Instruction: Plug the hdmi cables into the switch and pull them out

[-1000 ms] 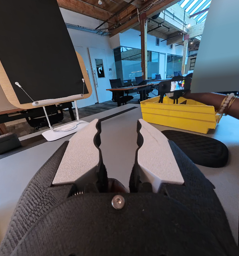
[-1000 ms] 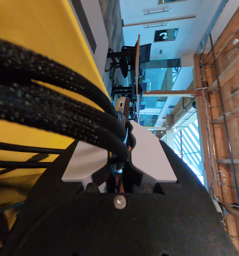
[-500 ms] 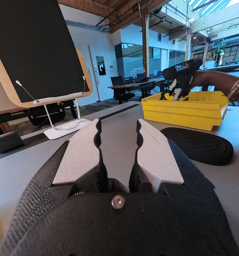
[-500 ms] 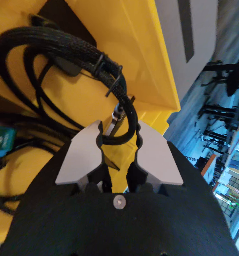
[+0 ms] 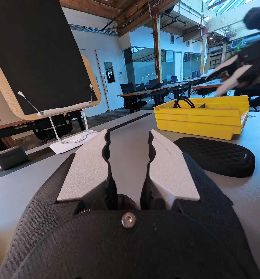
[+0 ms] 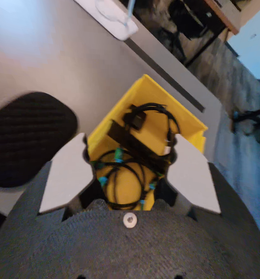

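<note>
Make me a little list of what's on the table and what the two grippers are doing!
table: grey top
bin: yellow bin, black cables coiled inside
pad: black oval pad lying beside the bin
stand: white stand holding a tilted board
left gripper: open, empty, low over the table
right gripper: open, empty, above the bin, blurred
plugging: not started, cables in bin
</note>
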`<state>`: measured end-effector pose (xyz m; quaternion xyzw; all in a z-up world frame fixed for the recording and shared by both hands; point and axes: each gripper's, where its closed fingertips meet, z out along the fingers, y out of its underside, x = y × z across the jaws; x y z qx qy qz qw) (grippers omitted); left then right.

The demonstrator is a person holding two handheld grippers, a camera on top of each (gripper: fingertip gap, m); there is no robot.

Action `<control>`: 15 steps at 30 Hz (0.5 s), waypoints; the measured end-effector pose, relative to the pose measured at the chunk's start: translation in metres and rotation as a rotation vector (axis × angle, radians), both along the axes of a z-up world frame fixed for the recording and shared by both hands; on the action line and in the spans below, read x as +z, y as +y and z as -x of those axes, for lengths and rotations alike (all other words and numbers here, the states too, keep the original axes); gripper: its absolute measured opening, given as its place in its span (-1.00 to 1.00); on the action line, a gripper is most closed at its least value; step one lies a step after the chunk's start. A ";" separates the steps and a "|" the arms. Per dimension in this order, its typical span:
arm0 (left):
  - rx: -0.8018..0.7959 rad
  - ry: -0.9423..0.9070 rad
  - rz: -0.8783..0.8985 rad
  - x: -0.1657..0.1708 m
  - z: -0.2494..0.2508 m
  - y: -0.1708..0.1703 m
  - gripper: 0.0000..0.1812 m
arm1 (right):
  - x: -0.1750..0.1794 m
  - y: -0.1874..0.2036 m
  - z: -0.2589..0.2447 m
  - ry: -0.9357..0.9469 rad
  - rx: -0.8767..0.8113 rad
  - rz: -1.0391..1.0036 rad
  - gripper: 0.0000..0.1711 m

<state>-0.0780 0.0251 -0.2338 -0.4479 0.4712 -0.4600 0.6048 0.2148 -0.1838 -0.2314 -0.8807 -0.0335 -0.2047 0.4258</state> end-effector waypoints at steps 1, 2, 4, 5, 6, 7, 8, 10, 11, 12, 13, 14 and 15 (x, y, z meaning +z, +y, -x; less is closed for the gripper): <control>-0.002 -0.002 0.000 0.000 0.000 0.000 -0.47 | -0.007 -0.004 0.020 0.073 0.035 -0.047 0.44; -0.003 -0.004 0.002 0.001 0.001 -0.001 -0.47 | -0.017 -0.009 0.037 0.129 0.065 -0.064 0.53; -0.006 -0.011 0.006 0.002 0.001 -0.001 -0.47 | -0.042 -0.022 0.057 0.173 0.073 -0.027 0.54; -0.007 -0.014 0.009 0.003 0.001 -0.001 -0.47 | -0.059 -0.028 0.064 0.197 0.068 0.026 0.51; -0.007 -0.017 0.010 0.003 0.001 -0.001 -0.47 | -0.077 -0.034 0.072 0.233 0.077 0.101 0.46; -0.007 -0.020 0.009 0.004 0.001 -0.001 -0.47 | -0.093 -0.038 0.078 0.260 0.095 0.186 0.42; -0.005 -0.022 0.004 0.005 0.002 -0.001 -0.47 | -0.103 -0.039 0.076 0.268 0.095 0.248 0.29; 0.002 -0.022 -0.008 0.006 0.002 -0.001 -0.47 | -0.112 -0.031 0.067 0.313 0.040 0.278 -0.05; 0.006 -0.024 -0.016 0.007 0.002 -0.001 -0.47 | -0.118 -0.027 0.069 0.353 0.041 0.294 -0.23; 0.011 -0.025 -0.019 0.008 0.003 0.000 -0.48 | -0.120 -0.022 0.072 0.370 0.081 0.298 -0.40; 0.011 -0.027 -0.019 0.009 0.004 0.000 -0.48 | -0.117 -0.016 0.073 0.343 0.115 0.265 -0.49; 0.008 -0.034 -0.013 0.010 0.006 0.000 -0.49 | -0.117 -0.013 0.069 0.307 0.115 0.263 -0.50; 0.001 -0.045 -0.003 0.012 0.007 0.000 -0.49 | -0.117 -0.011 0.065 0.284 0.094 0.274 -0.53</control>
